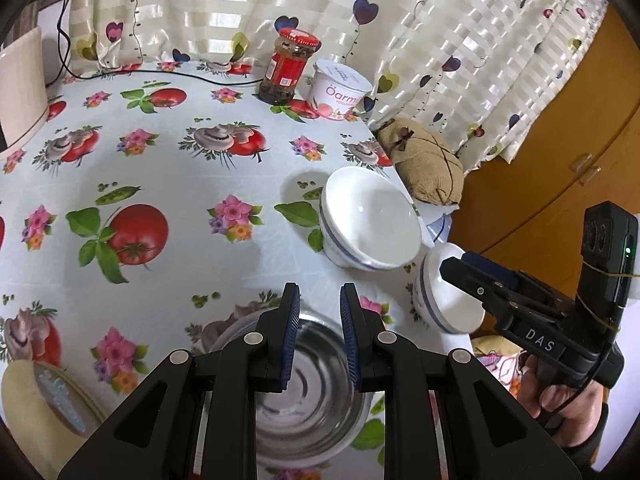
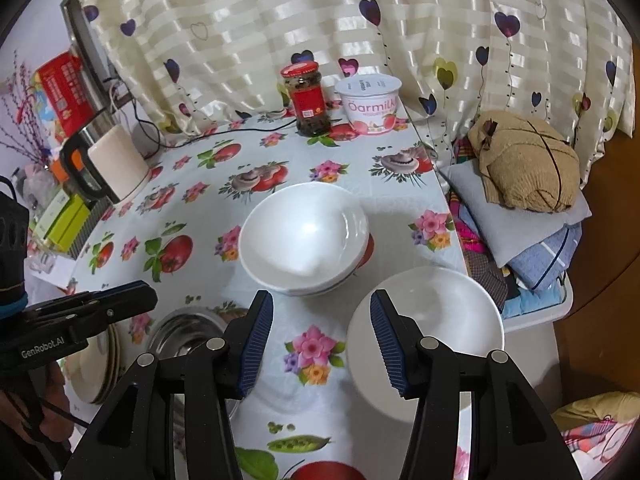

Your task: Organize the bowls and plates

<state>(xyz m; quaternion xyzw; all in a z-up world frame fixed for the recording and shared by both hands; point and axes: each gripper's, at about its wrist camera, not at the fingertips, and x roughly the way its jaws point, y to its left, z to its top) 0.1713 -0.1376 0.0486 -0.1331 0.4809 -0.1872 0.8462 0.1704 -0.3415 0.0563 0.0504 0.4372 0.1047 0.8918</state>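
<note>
Left wrist view: the left tongs (image 1: 320,336) stood open with a narrow gap between the blue ribbed pads, holding nothing, directly above a shiny round stainless-steel bowl (image 1: 308,408) resting on the surface (image 1: 168,184), which was covered by a white cloth printed with tomatoes, mushrooms and flowers. A white ceramic bowl with a blue band (image 1: 370,226) sat further out, near the right edge of the surface. A second, smaller white bowl with a blue band (image 1: 444,300) lay tilted at that edge, with the right tongs (image 1: 454,266) at its rim; contact could not be confirmed from this view. A cream round plate (image 1: 44,404) lay at the lower left. A red-lidded glass jar (image 1: 290,68) and a white yogurt tub (image 1: 340,90) stood side by side at the far edge.

Right wrist view: the right tongs (image 2: 322,344) were wide open and empty. The right pad overlapped the rim of the near white bowl (image 2: 436,328). The stacked white bowls (image 2: 304,240) stood just beyond the tips. The steel bowl (image 2: 184,336) lay to the left, under the left tongs (image 2: 136,298), beside the cream plates (image 2: 100,368).
</note>
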